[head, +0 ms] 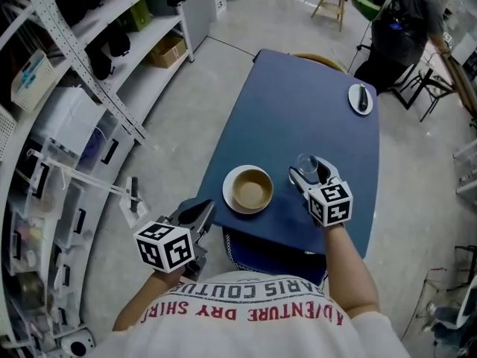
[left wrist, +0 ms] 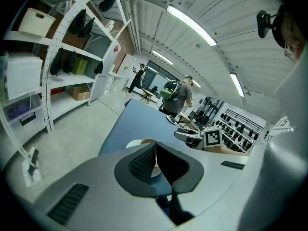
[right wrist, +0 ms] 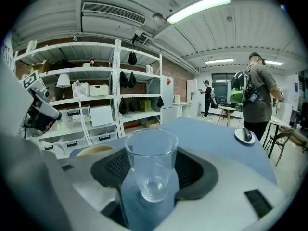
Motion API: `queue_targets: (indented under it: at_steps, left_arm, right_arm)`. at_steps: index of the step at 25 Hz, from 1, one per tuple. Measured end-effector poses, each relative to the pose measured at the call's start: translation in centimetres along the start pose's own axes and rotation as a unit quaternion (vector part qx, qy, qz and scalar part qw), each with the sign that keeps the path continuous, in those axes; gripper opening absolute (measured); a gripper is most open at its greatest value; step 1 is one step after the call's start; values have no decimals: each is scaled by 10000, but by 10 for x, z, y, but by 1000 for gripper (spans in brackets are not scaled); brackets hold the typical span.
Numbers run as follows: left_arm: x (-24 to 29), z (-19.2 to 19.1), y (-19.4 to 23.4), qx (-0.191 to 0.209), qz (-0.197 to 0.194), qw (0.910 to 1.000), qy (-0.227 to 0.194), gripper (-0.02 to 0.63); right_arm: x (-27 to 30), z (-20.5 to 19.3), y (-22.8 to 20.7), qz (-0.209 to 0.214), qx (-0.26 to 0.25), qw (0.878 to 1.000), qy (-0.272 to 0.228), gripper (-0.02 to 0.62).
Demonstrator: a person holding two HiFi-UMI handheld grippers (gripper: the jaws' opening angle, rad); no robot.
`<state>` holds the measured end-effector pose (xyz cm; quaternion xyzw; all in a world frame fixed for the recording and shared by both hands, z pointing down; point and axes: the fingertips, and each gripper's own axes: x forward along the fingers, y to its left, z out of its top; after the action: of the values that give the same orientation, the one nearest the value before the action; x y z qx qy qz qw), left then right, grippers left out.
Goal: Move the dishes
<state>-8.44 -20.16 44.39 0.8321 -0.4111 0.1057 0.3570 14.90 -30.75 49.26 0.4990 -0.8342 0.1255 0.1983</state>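
One glass (right wrist: 150, 165) between parted jaws, right gripper (head: 310, 172)

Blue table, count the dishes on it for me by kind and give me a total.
Plates: 2, the white plate under the bowl and the small white plate at the far corner
Bowls: 1
Glasses: 1, the glass
Total: 4 dishes. A dark item that I cannot identify lies on the small white plate.

the person's white shirt (head: 261, 339) bears, upside down, "adventure dry" in red under partial "aris coutur".
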Motion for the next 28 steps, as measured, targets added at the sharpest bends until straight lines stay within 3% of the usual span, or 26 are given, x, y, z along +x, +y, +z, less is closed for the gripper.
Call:
queue_targets:
  at_steps: [17,22,28]
  left_arm:
    - [6,4,13,-201,38,9998,-22,29]
    - [4,-2,10,-128,-33,9999,-25,29]
    - [-2,-7,5,4,-104,9999,-7,29]
  right_arm:
    - [6,-13,-9,-92,40,9999,-40,311]
    - [-15,-19,-5,-242,196,9995,-78,316]
    - [-45,-26,20,-135,541,9984,74,316]
